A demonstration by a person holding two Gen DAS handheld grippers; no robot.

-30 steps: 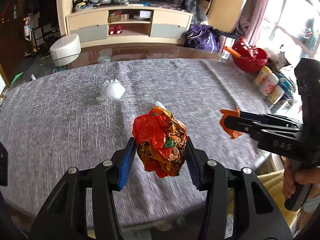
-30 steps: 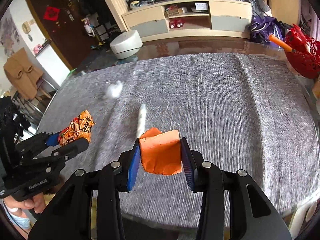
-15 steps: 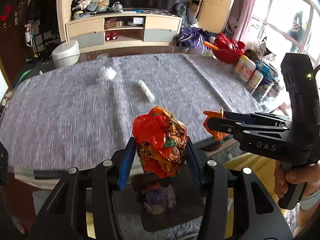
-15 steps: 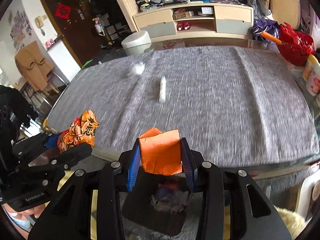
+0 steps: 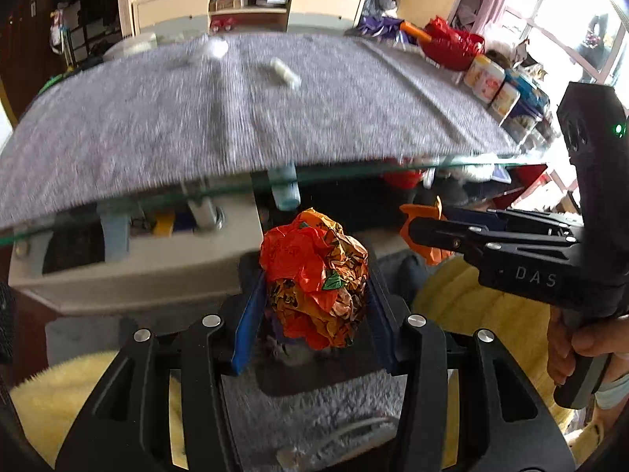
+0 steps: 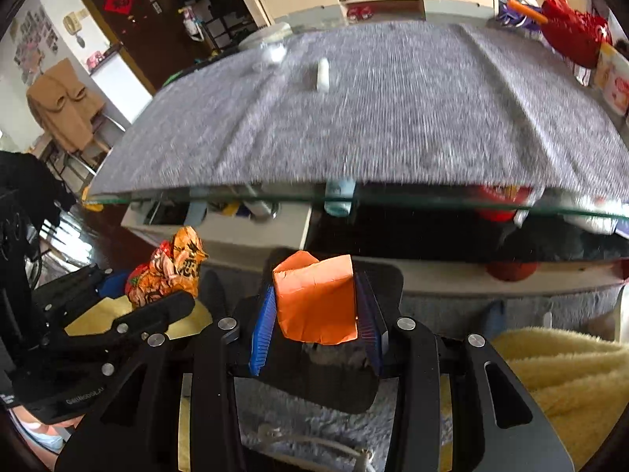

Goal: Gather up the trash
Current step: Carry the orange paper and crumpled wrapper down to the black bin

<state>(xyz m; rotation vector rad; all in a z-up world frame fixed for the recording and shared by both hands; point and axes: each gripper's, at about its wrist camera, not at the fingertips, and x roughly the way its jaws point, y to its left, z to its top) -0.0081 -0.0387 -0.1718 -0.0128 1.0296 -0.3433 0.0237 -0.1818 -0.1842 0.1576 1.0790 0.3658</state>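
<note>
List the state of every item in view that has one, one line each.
Left tool: shut on the crumpled wrapper.
Crumpled wrapper: balled up, held off the table.
Right tool: shut on the orange paper.
Orange paper: folded, held off the table.
White wad: lying on the grey cloth.
White roll: lying on the cloth.

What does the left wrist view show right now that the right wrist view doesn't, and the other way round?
Only the left wrist view: the hand gripping the right hand-held gripper, and a window at the far right.

Only the right wrist view: a brown coat on a chair and a dark door at the left.

Both: the crumpled wrapper clamped in the left hand-held gripper, the orange paper clamped in the right one, the grey table cloth with a white wad and a white roll on it, and the dark bin below.
</note>
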